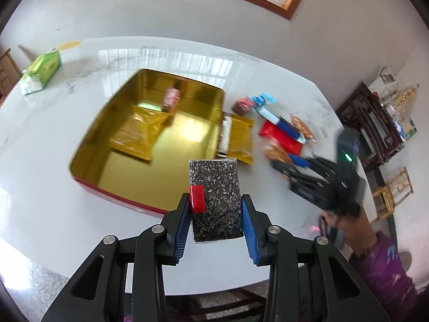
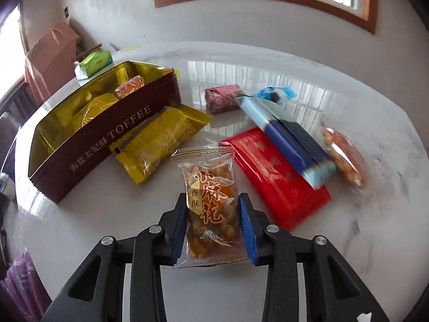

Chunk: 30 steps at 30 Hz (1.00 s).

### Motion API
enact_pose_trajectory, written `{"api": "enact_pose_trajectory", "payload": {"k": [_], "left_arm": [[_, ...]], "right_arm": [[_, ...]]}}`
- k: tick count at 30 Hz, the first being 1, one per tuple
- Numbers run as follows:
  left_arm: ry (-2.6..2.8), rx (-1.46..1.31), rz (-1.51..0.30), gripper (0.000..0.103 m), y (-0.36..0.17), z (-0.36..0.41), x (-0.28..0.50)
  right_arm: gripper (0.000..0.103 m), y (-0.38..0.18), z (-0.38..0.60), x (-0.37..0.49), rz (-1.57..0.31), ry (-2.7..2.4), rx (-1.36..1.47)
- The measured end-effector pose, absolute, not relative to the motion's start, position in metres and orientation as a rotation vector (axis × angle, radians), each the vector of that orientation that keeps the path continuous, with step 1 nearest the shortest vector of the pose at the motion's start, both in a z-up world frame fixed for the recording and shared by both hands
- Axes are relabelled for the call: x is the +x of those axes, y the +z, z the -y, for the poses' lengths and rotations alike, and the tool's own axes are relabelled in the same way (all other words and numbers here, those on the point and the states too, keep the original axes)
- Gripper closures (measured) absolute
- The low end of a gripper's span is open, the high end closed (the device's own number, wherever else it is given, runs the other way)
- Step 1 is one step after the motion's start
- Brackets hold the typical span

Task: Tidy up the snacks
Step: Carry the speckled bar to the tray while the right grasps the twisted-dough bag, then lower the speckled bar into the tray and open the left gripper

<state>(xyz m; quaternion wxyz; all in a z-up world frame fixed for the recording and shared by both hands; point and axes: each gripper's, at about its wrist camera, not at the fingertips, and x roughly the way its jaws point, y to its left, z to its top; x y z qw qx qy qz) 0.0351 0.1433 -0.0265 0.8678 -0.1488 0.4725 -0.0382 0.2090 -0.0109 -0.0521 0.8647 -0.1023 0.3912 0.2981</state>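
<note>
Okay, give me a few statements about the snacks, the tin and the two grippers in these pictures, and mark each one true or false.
1. The left gripper holds a black speckled bar between its fingers. True.
2. The toffee tin is empty. False: a gold packet and a pink wrapped sweet lie inside.
3. The right gripper is closed on a clear packet of fried twists. True.
4. The red packet lies inside the tin. False: it lies on the table, under a blue packet.
5. A green tissue pack sits beyond the tin. True.
</note>
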Motion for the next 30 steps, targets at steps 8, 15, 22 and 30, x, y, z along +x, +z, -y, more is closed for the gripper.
{"api": "enact_pose_trajectory", "payload": {"k": [8, 15, 22, 30], "left_arm": [[-0.057, -0.266, -0.976, 0.066, -0.023, -0.161, 0.049], [-0.062, -0.221, -0.967, 0.066, -0.027, -0.156, 0.079], [-0.050, -0.135, -0.916, 0.066, -0.021, -0.149, 0.107], [-0.040, -0.175, -0.921, 0.066, -0.024, -0.162, 0.114]], "right_arm": [[0.069, -0.041, 0.163, 0.204, -0.782, 0.293, 0.058], [0.069, -0.055, 0.240, 0.226, -0.808, 0.065, 0.129], [0.069, -0.061, 0.259, 0.232, -0.841, 0.006, 0.172], [0.069, -0.062, 0.247, 0.238, -0.848, 0.006, 0.143]]}}
